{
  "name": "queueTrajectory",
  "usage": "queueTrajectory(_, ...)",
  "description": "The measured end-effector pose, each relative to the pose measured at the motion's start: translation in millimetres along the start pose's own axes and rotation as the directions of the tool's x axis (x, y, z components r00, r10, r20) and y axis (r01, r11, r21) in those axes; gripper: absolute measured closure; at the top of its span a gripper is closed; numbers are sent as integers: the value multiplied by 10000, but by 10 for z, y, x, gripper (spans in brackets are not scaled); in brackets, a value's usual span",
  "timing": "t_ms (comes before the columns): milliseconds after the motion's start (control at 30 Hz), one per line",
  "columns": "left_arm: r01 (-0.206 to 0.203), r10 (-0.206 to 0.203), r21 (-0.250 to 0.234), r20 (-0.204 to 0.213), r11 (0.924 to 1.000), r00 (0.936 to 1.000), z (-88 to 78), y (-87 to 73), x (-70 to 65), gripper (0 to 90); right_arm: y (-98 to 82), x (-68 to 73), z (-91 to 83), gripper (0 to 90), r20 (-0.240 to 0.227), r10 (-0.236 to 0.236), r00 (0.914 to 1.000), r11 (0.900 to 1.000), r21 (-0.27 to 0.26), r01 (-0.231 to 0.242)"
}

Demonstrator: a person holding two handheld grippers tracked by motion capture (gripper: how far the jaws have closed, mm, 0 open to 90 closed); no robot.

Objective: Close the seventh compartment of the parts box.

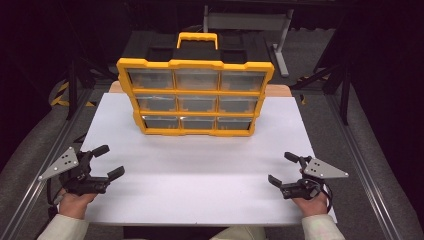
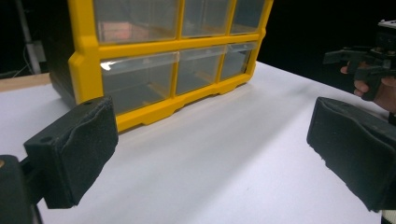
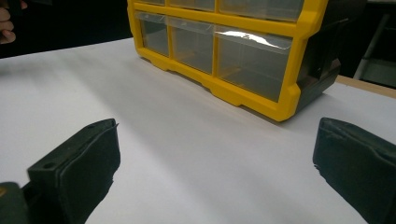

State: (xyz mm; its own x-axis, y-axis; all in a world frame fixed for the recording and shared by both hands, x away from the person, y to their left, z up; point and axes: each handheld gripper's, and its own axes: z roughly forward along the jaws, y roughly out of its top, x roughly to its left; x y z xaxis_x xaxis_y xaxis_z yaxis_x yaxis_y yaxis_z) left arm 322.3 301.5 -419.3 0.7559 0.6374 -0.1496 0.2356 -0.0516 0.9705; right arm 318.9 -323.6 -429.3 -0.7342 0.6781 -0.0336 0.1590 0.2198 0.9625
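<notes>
High view, yellow organiser [image 1: 195, 95] well beyond both grippers' fingers [image 1: 115, 173]

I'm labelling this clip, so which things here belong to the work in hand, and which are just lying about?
In the work:
- yellow-framed plastic organizer with clear drawers
- left gripper, open
- right gripper, open

Lying about:
- white table sheet
- grey metal stand behind
</notes>
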Motion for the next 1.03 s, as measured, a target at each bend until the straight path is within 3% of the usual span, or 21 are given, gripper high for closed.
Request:
queueTrajectory(333, 201, -201, -9, -580, 9998, 9981, -51, -232, 34, 27, -56, -33, -25, 2, -94, -573, 9983, 9970, -517, 567)
queueTrajectory(533, 46, -37, 78, -1063, 10000, 9943, -46, -336, 40, 28, -83, -43, -19, 2, -64, -624, 9980, 9963, -603, 619)
queueTrajectory(600, 105, -82, 229, -983, 9997, 9951, -29, -382, 65, 27, -96, -46, -9, 2, -78, -579, 9983, 9966, -595, 573)
queueTrajectory(733, -221, 280, 765, -775, 9968, 9966, 10, -453, 89, 24, -117, -61, -8, 2, -39, -473, 9989, 9977, -483, 470)
queueTrajectory(833, 101, -56, 683, -664, 9976, 9978, 17, -468, 117, 23, -120, -58, -13, 2, -18, -446, 9990, 9976, -528, 444)
queueTrajectory(1033, 171, -130, 590, -698, 9981, 9975, 13, -463, 127, 23, -133, -67, 5, 2, -41, -334, 9994, 9987, -381, 332)
